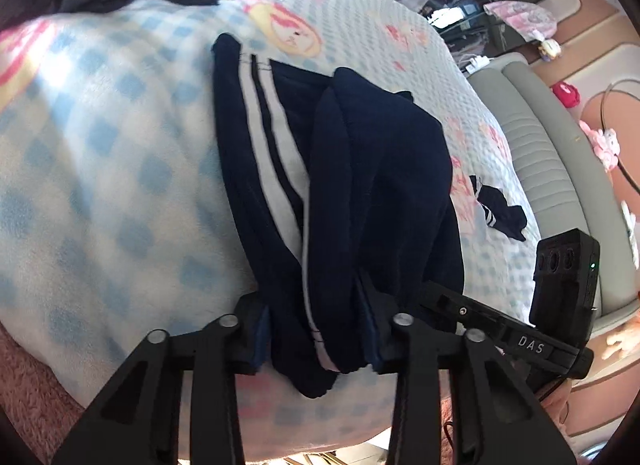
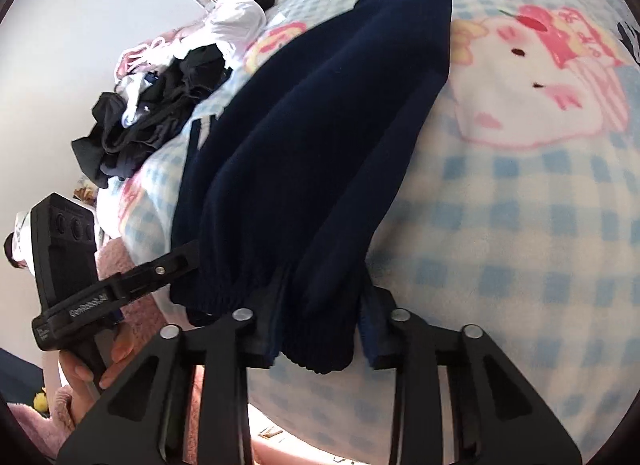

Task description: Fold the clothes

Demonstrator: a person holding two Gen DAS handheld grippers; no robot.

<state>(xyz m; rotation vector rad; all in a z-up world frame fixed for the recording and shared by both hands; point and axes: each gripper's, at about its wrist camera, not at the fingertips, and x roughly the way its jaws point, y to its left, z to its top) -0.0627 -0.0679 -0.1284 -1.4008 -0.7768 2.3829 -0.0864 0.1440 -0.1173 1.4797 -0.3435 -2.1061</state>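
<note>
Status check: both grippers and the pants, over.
Left gripper and right gripper both clamped on navy track pants at near edge. Pants lie on checkered blanket. Nothing blocking.

Your left wrist cam sat low at the bed edge, close on the navy trousers [image 1: 344, 193], facing across the checked blanket [image 1: 120, 169]. Right cam looked likewise; both shared trousers, blanket, dark clothes pile [image 2: 156, 113].

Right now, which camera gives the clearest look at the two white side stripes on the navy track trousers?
The left wrist view. There the white stripes run in full along the navy track trousers, from the far end to the left gripper. The right wrist view shows only a short bit past the fold.
</note>
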